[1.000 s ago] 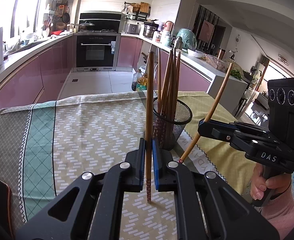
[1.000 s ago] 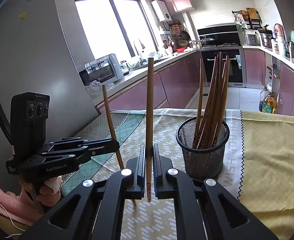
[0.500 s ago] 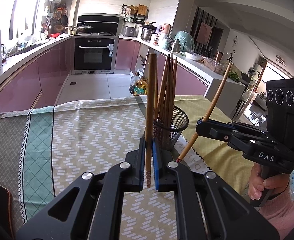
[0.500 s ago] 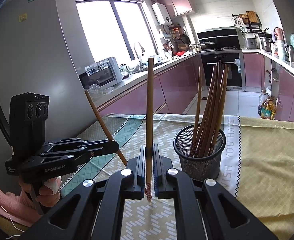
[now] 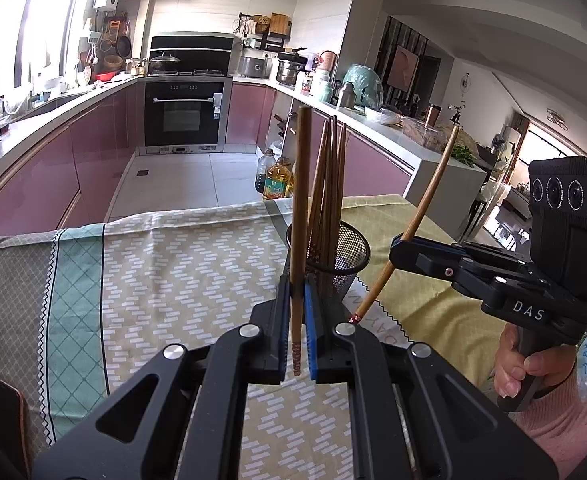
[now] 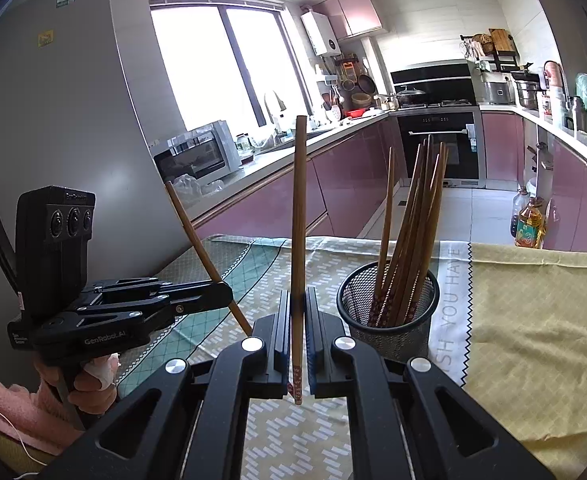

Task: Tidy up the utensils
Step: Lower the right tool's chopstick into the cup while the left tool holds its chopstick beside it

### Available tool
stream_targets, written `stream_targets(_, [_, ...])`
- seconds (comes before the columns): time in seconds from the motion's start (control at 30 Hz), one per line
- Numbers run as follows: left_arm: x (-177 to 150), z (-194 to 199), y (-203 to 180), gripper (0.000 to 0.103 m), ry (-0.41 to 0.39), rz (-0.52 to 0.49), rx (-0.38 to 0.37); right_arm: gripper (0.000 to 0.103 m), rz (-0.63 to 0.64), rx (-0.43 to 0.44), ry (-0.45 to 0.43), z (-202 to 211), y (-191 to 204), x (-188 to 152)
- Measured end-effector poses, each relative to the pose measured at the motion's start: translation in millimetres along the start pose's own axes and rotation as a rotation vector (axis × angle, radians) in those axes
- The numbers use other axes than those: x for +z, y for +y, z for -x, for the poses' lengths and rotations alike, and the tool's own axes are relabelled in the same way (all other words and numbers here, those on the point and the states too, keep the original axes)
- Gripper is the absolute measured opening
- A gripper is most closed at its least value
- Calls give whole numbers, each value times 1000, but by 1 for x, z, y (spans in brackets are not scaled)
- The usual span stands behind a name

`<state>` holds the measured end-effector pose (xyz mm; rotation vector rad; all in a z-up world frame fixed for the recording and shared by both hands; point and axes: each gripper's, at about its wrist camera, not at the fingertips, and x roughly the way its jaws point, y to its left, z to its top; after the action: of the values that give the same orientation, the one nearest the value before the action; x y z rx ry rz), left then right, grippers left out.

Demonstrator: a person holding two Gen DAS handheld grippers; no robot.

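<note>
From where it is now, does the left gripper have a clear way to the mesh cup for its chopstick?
Probably yes. The left gripper is shut on its chopstick, the mesh cup stands just beyond, and the right gripper is off to the side. The chopsticks already inside crowd the opening.

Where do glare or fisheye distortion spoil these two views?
Right wrist view: the window is blown out white, yet the mesh cup and chopsticks stay sharp. Left wrist view: window glare washes the upper left corner; counter edges bow toward the dark rim.
</note>
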<state>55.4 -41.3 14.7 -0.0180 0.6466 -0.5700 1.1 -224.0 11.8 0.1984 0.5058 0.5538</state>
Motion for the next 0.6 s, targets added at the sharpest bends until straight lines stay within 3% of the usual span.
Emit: stream_targets(0.6, [6,-2,-4,8,-13,-12,4,6,5,-4,-16,9,-3,9])
